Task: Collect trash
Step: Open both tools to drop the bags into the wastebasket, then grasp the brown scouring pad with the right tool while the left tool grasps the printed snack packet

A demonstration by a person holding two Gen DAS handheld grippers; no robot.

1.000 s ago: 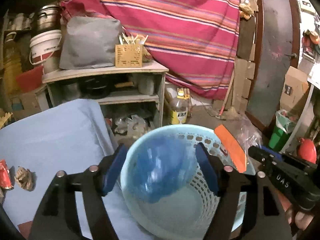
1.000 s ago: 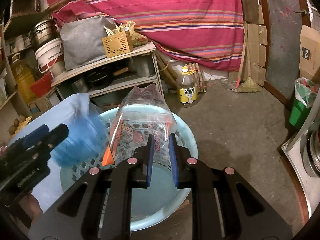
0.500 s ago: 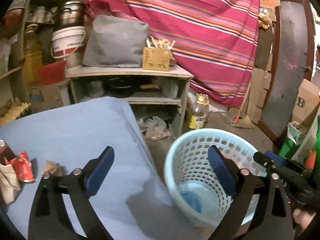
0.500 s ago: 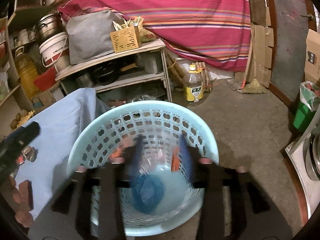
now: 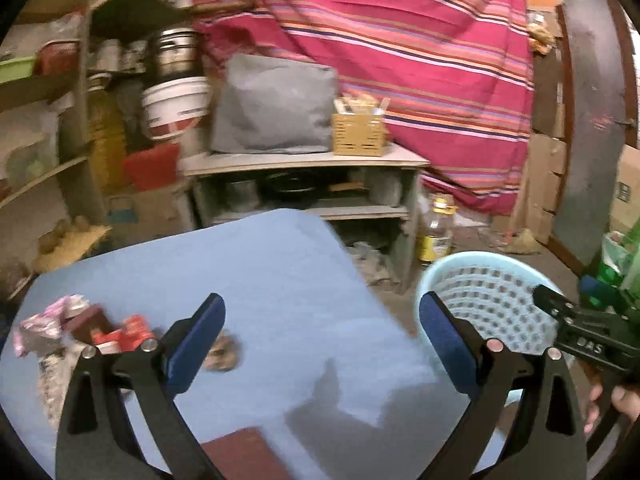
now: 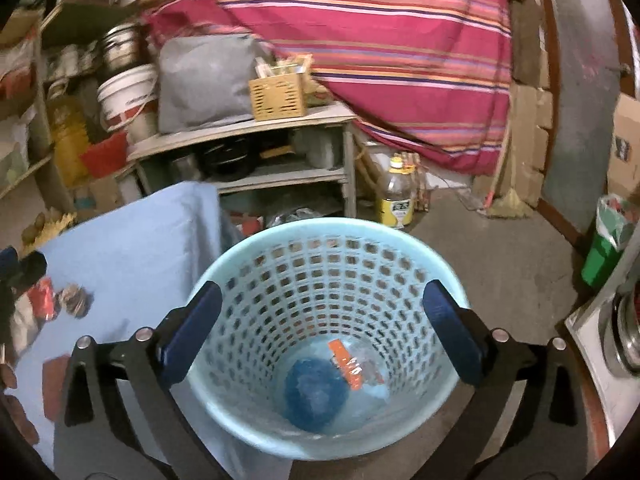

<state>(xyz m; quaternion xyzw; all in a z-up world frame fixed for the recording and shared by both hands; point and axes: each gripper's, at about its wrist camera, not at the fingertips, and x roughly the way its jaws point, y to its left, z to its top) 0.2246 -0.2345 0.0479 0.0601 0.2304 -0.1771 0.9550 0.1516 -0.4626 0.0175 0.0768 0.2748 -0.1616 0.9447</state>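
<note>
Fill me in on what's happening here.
A person is clearing trash off a blue-covered table with a two-finger tool in each hand. The right tool, jaws just opened and empty, hangs over the light blue basket, where a blue bag and a clear wrapper lie. The left tool, open and empty, faces the wrappers left on the table.

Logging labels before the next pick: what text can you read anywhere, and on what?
"DAS": white letters on the right claw's black body, first letter partly cut off.
Oil bottle label: printed, too blurred to read.
White bucket: band of print, unreadable.
Cardboard box: dark marks, unreadable.
</note>
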